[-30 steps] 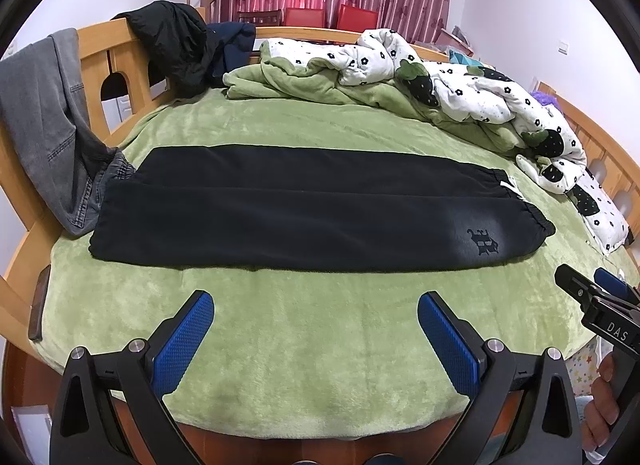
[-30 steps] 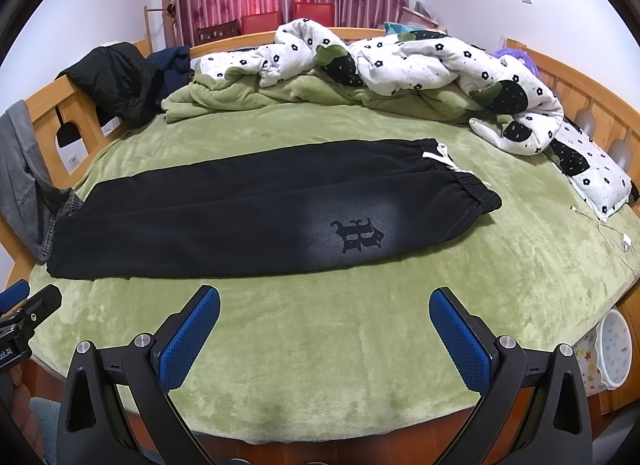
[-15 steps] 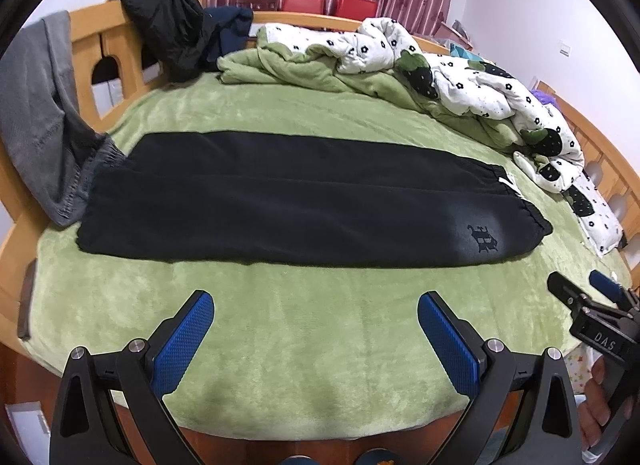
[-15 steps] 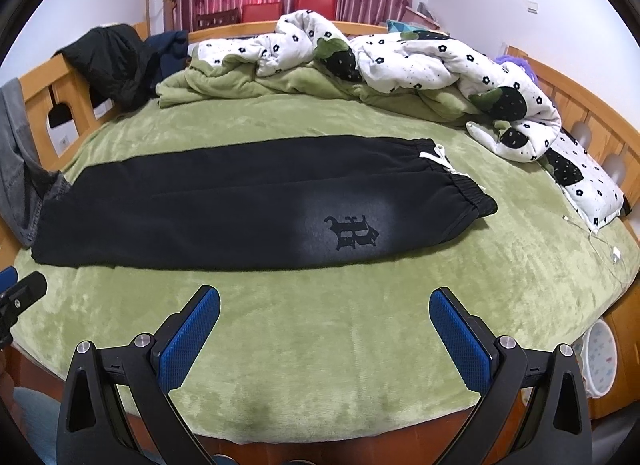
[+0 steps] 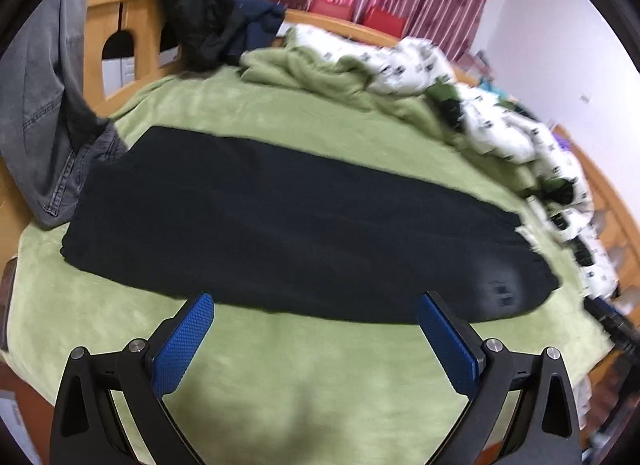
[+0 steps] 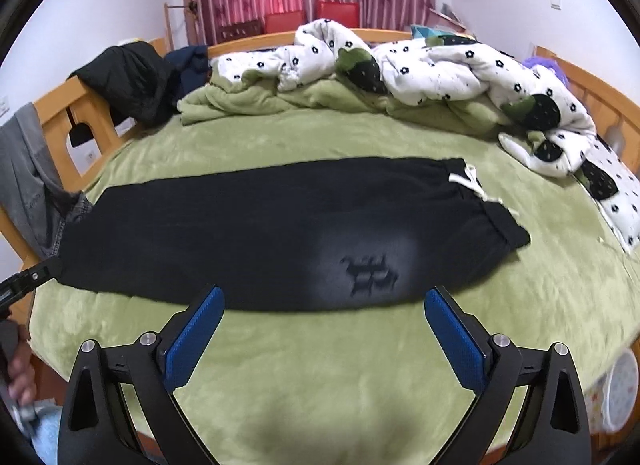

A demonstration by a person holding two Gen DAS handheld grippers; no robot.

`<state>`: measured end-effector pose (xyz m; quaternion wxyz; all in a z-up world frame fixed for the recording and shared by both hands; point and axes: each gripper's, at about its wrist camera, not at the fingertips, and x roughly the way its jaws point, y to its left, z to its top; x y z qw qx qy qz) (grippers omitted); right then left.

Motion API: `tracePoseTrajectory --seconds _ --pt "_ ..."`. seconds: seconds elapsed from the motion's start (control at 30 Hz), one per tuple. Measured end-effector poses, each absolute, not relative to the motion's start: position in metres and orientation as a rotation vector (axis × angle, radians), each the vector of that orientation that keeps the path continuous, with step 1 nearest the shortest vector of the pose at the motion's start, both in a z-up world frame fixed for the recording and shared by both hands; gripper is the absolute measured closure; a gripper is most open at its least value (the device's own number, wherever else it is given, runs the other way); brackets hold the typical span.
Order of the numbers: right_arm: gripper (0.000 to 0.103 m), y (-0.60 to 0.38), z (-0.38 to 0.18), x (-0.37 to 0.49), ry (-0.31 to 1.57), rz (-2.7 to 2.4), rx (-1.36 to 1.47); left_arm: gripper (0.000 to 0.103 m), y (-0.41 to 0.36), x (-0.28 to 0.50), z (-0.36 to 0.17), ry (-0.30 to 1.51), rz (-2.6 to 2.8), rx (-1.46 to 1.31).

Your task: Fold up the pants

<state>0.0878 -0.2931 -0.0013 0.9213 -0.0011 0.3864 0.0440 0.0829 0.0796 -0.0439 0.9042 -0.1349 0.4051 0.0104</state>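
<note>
Black pants point(image 5: 280, 225) lie flat on the green bed, folded lengthwise, leg ends at the left, waistband with white drawstring point(image 6: 472, 181) at the right. A pale patch with a dark logo point(image 6: 370, 269) sits near the waist. My left gripper point(image 5: 314, 305) is open and empty, its blue pads at the pants' near edge. My right gripper point(image 6: 324, 297) is open and empty, its tips at the near edge by the logo. The left gripper's tip shows at the left edge of the right wrist view point(image 6: 28, 277).
Green blanket point(image 6: 360, 365) covers the bed. A rumpled white flowered quilt point(image 6: 460, 69) and green blanket lie at the back and right. Grey jeans point(image 5: 44, 113) and dark jackets point(image 5: 196, 13) hang on the wooden bed frame point(image 6: 56, 113) at the left. A white bin point(image 6: 616, 389) stands at the lower right.
Both grippers have moved forward toward the bed, so the pants' near edge now lies at their fingertips. The left view has turned leftward. Both stay open.
</note>
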Motion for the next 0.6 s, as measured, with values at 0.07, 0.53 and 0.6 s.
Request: tracePoseTrajectory --seconds 0.07,0.53,0.6 --pt "0.004 -0.315 -0.018 0.106 0.802 0.061 0.006 0.001 0.102 0.092 -0.067 0.867 0.028 -0.326" --pt "0.031 -0.434 -0.157 0.164 0.950 0.004 0.383 0.006 0.198 0.106 -0.182 0.806 0.057 -0.779" --pt "0.031 -0.435 -0.164 0.173 0.943 0.015 0.416 0.008 0.204 0.114 -0.186 0.768 0.082 -0.821"
